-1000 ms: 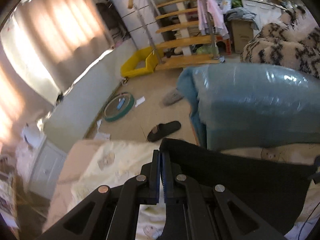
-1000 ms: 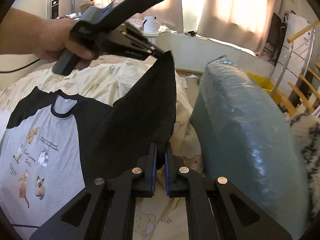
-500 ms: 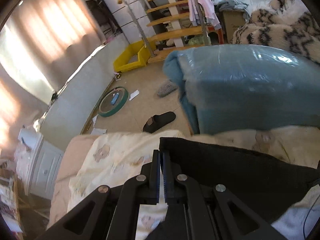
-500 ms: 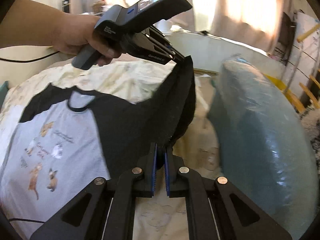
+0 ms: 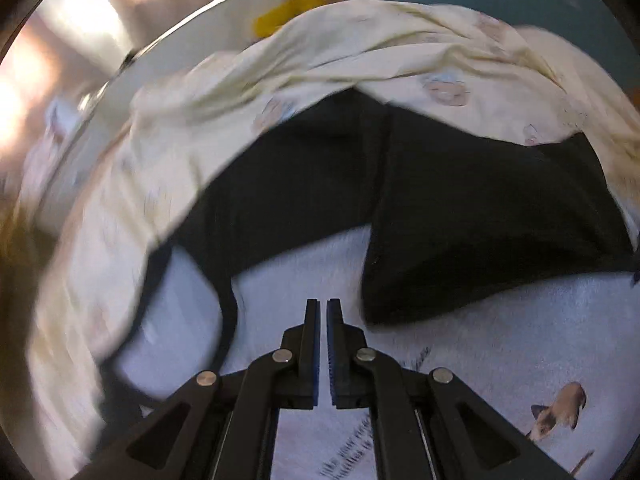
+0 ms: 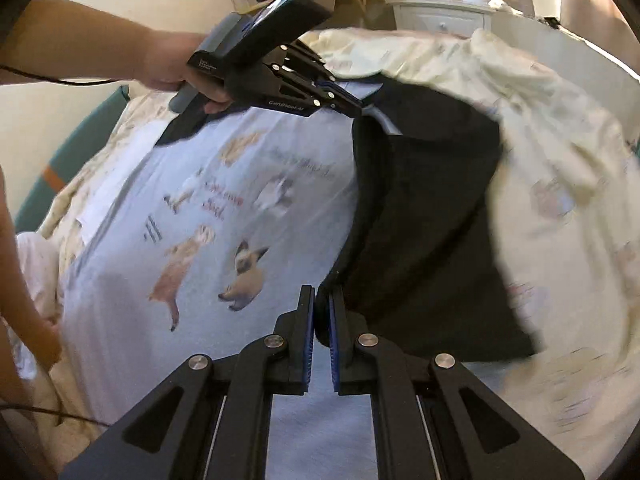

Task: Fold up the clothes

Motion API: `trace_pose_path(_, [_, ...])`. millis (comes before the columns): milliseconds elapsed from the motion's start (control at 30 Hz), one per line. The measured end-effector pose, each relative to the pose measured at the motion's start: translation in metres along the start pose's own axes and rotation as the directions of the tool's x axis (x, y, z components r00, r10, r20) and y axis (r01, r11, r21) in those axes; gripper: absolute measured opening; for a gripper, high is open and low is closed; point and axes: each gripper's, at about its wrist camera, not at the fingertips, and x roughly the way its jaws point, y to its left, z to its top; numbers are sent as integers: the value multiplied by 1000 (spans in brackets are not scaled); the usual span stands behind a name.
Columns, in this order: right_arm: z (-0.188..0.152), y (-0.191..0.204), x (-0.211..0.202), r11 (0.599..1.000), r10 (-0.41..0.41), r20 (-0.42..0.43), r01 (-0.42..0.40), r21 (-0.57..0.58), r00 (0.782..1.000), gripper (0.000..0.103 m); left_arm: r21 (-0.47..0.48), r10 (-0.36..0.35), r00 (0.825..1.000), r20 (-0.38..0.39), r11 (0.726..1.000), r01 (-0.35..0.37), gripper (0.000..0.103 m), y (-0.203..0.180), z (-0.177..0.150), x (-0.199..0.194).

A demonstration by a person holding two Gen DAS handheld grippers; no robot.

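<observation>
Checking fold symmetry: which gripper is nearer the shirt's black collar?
Left. The left gripper hovers just beside the collar, with nothing between its fingers. The right gripper pinches the black sleeve farther down the shirt, by the cat prints.

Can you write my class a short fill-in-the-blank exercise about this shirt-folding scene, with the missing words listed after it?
1. The black sleeve is folded over the ____ front of the shirt.
2. The animals printed on the shirt are ____.
3. The right gripper is pinching the edge of the ____.
4. The shirt lies on a cream ____ with a pale print.

Missing words: grey; cats; sleeve; bedsheet
</observation>
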Motion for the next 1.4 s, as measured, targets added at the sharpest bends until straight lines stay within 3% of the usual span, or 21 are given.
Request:
trace_pose_path(67, [-11,2,13,999,5,-22,-4,45,1000,12,-49,14,1000,-19,999,-15,4,7,-16,4])
trace_pose_path(167, [-27,4,14,990,107,-45,-103,97,993,12,-70,61,997,-52,995,-64,4,20,-31,3])
trace_pose_path(233, [-33,10,11,989,139,-80,-134,69,987,15,-132,14,999,-36,991,-19,4,29,-32,-3])
trace_pose_path(333, [-33,0,-14,994,71,-12,-70,80,997,15,-202,-94,994,47,974,102,9,28,-14,-10])
trace_pose_path(400, [-29,-12,-29,993,12,45,-17,120,999,15,-247,-130,986,104,957,152,38,24,4,-9])
trace_pose_path(433, [-25,-21,-36,987,-24,78,11,161,997,15,-269,-124,984,127,951,154,45,20,16,-5])
trace_pose_path(500, [-17,-41,-37,972,-78,101,54,229,992,16,-307,-116,986,118,940,147,48,13,36,11])
trace_pose_path(567, [-8,-59,-31,958,-109,103,77,276,989,16,-325,-108,994,32,939,113,48,4,44,35])
trace_pose_path(600, [-4,-66,-21,957,-122,79,96,276,989,16,-331,-107,994,-12,939,97,40,0,48,47])
trace_pose_path(633, [-1,-71,-9,956,-133,49,115,270,990,16,-326,-119,992,-53,940,95,24,-5,51,55])
trace_pose_path(667, [-1,-75,4,956,-158,-1,154,249,987,16,-315,-118,991,-63,944,92,2,-9,52,56])
trace_pose_path(800, [-14,-87,30,948,-202,-75,214,236,977,11,-282,2,993,-116,959,-35,1,-2,42,45])
trace_pose_path(933, [-10,-82,25,945,-198,-75,211,251,977,17,-375,53,988,-146,921,-105,9,34,14,23])
trace_pose_path(1033, [6,-70,2,960,-134,17,126,248,991,18,-458,18,996,-82,888,-53,30,49,-14,-8])
trace_pose_path(1067, [15,-63,-5,969,-121,43,109,220,992,18,-477,10,999,-53,878,-34,40,53,-26,-21])
trace_pose_path(1100, [29,-53,-10,980,-105,61,93,175,993,18,-483,17,999,-33,875,-31,44,54,-39,-32])
trace_pose_path(1300, [118,14,-6,999,9,80,-5,-52,997,24,-555,47,999,-17,830,-49,45,97,-166,-100])
trace_pose_path(1367, [141,35,3,996,27,62,-22,-92,998,24,-612,108,994,-15,785,-94,51,130,-218,-126])
trace_pose_path(1400, [150,45,8,994,31,53,-25,-102,998,24,-659,148,989,-17,742,-123,56,149,-250,-137])
